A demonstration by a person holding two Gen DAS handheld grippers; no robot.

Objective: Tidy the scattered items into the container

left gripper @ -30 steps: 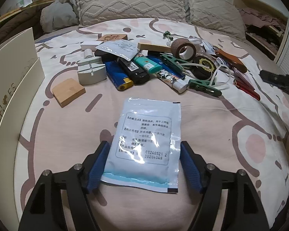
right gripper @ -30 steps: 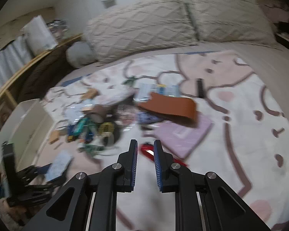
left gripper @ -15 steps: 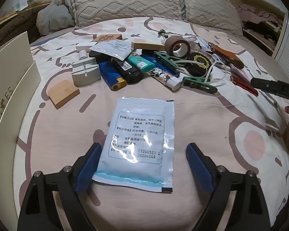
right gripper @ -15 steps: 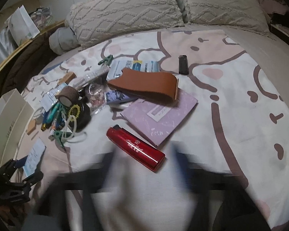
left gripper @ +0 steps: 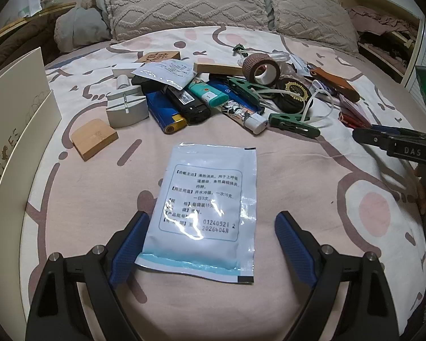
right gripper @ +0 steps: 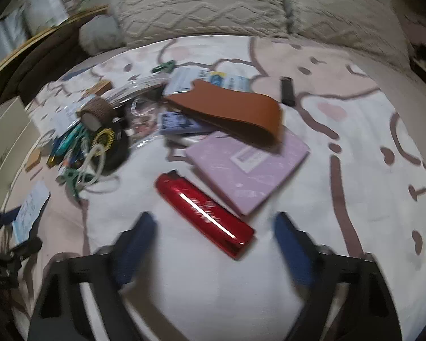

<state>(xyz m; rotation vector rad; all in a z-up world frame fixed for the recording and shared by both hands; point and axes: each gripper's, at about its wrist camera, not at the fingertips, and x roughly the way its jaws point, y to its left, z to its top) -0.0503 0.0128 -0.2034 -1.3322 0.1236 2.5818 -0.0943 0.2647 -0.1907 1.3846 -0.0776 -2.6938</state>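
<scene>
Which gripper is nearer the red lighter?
Right. The right gripper stands open just short of the red lighter. The left gripper is far off to the left, its fingers straddling the white sachet.

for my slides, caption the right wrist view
Open right gripper poised around a red lighter on the bed.

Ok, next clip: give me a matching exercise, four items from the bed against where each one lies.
Items:
1 white sachet
2 red lighter
3 wooden block
4 brown tape roll

Places:
A beside the purple booklet
B between the left gripper fingers
C left of the pile, alone
D on top of the pile

Pairs: 1-B, 2-A, 3-C, 4-D
</scene>
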